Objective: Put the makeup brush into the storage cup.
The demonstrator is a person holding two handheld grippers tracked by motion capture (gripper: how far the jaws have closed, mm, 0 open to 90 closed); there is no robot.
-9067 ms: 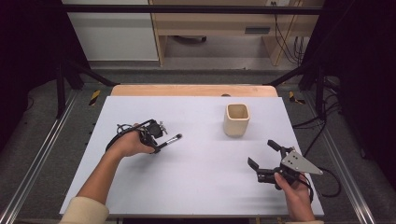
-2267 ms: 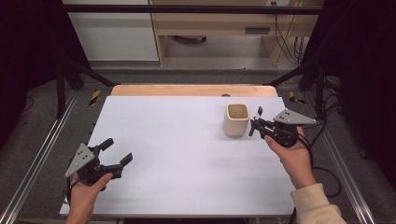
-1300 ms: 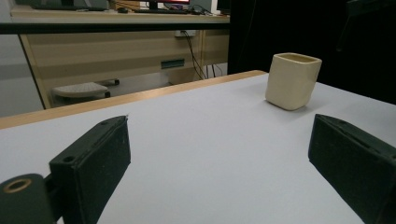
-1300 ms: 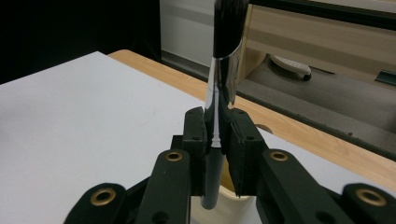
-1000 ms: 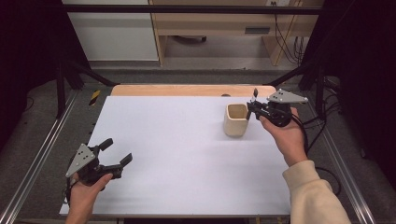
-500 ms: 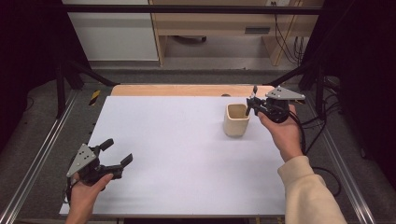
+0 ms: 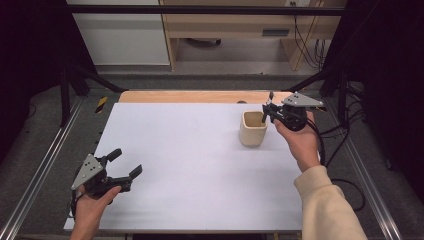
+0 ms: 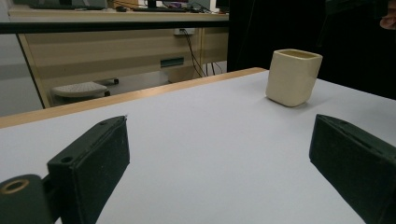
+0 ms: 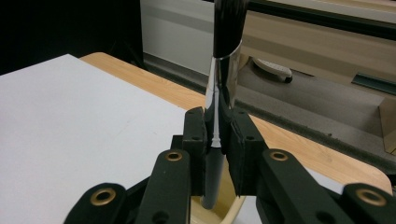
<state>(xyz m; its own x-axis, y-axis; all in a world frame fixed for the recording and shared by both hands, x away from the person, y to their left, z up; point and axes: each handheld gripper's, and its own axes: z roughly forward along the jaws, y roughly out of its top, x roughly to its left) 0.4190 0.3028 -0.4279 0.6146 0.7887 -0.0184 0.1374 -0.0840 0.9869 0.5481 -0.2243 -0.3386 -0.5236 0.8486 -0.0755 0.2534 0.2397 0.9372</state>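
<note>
A cream cup (image 7: pixel 253 129) stands upright at the right rear of the white table (image 7: pixel 190 150). My right gripper (image 7: pixel 267 111) hovers just right of and above the cup's rim, shut on a dark brush (image 7: pixel 270 97) held upright. In the right gripper view the pads clamp the brush handle (image 9: pixel 226 42), bristles up, with its lower end over the cup's rim (image 9: pixel 233 207). My left gripper (image 7: pixel 126 162) rests at the front left, open with nothing between its pads (image 8: pixel 93 154). Far ahead of it stands the cup (image 8: pixel 293 77).
A bare wooden strip (image 7: pixel 200 96) runs along the table's far edge. Metal rails (image 7: pixel 45 170) flank the table on both sides. Cables (image 7: pixel 345 145) trail off the right side behind my right hand. A desk (image 7: pixel 240 25) stands beyond the table.
In the oldest frame the brush was at the left gripper mid-table. Now the right gripper holds it by the cup, and the left hand has drawn back to the front left. Over the last second, hardly any motion.
</note>
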